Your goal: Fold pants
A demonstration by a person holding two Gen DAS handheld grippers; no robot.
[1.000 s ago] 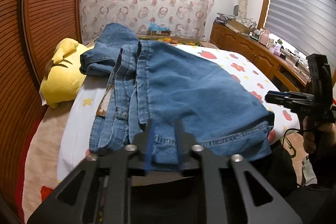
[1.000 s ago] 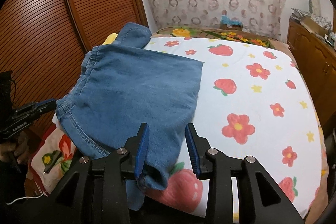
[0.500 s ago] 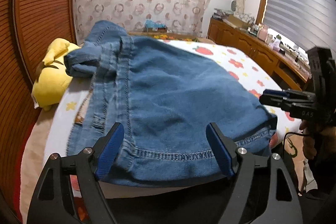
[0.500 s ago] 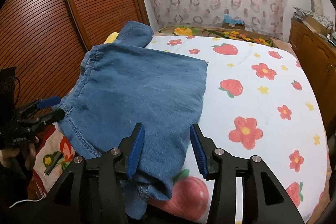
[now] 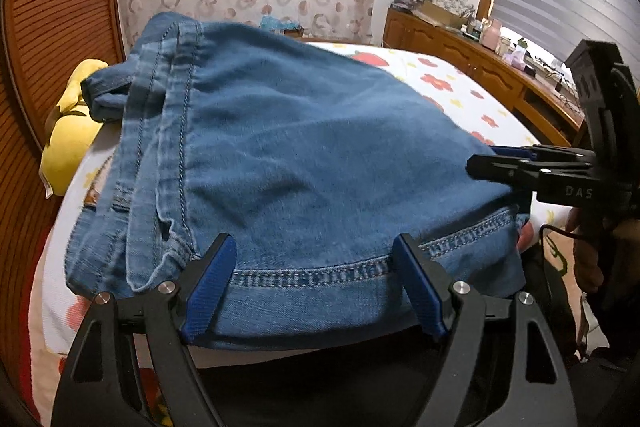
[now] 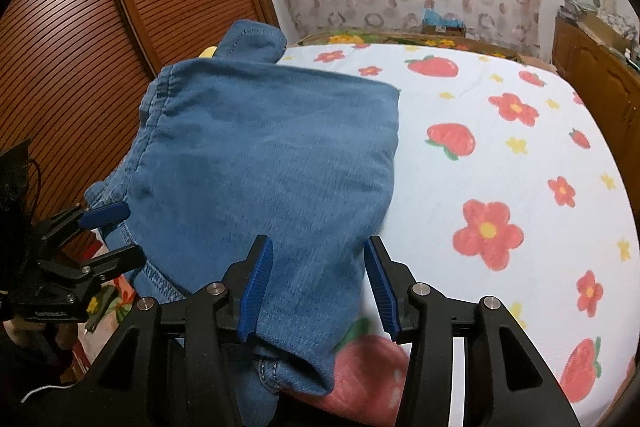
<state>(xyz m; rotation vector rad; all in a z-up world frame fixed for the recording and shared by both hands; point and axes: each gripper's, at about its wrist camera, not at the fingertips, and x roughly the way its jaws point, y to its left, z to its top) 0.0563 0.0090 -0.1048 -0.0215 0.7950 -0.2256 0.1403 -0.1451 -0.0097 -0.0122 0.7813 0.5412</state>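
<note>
Blue denim pants (image 5: 304, 163) lie folded over on the near left part of the bed, hem edge hanging at the bed's near edge; they also show in the right wrist view (image 6: 272, 163). My left gripper (image 5: 316, 287) is open, its blue pads either side of the hem, holding nothing. It shows from the side in the right wrist view (image 6: 116, 231). My right gripper (image 6: 320, 283) is open over the near right corner of the pants. It appears at the right of the left wrist view (image 5: 500, 159).
The bed has a white sheet with strawberries and flowers (image 6: 500, 155). A yellow plush toy (image 5: 72, 131) lies by the wooden slatted doors (image 6: 80, 27) on the left. A cluttered wooden dresser (image 5: 480, 55) runs along the right wall under the window blind.
My left gripper let go of the hem and opened wide. My right gripper opened wider too. The pants settled flat on the bed.
</note>
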